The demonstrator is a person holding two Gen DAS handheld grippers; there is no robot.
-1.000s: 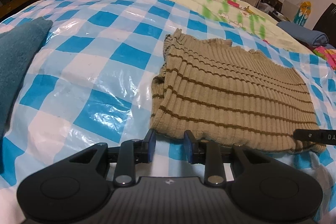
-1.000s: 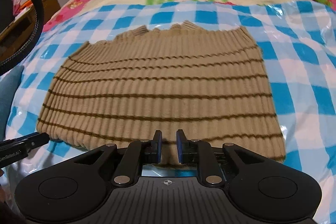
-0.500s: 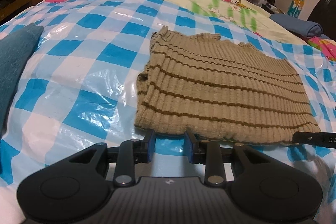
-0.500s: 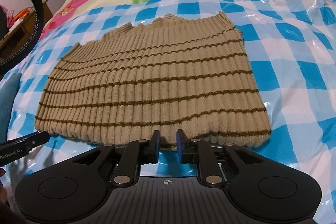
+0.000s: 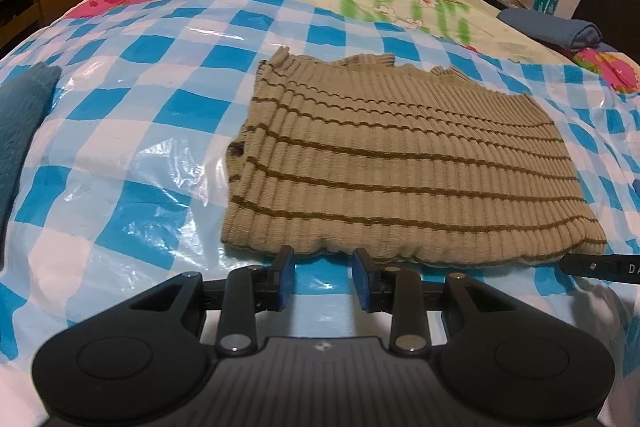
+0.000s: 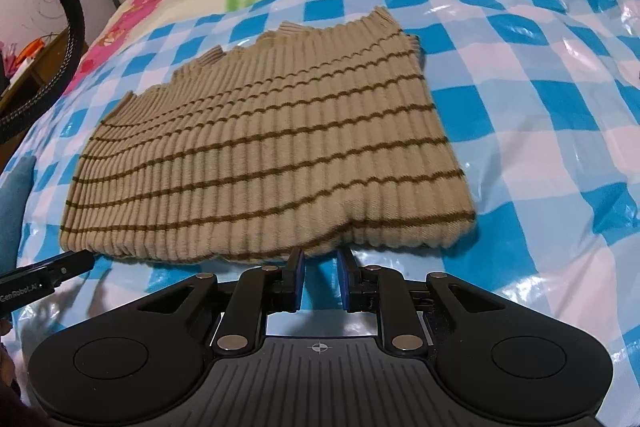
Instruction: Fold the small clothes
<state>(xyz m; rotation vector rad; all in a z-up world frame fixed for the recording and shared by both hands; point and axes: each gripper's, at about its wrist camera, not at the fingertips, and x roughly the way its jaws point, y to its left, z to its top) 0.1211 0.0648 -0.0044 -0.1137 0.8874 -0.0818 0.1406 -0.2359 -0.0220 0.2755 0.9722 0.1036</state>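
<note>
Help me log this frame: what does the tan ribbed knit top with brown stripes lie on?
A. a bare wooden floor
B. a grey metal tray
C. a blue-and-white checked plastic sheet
C: the tan ribbed knit top with brown stripes lies flat on the glossy blue-and-white checked plastic sheet spread over the bed.

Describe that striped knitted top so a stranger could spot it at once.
Find the bed's blue-and-white checked plastic sheet. The folded knitted top lies at its middle: ribbed, tan, with thin brown stripes, unlike the plain teal cloth at the left edge.
</note>
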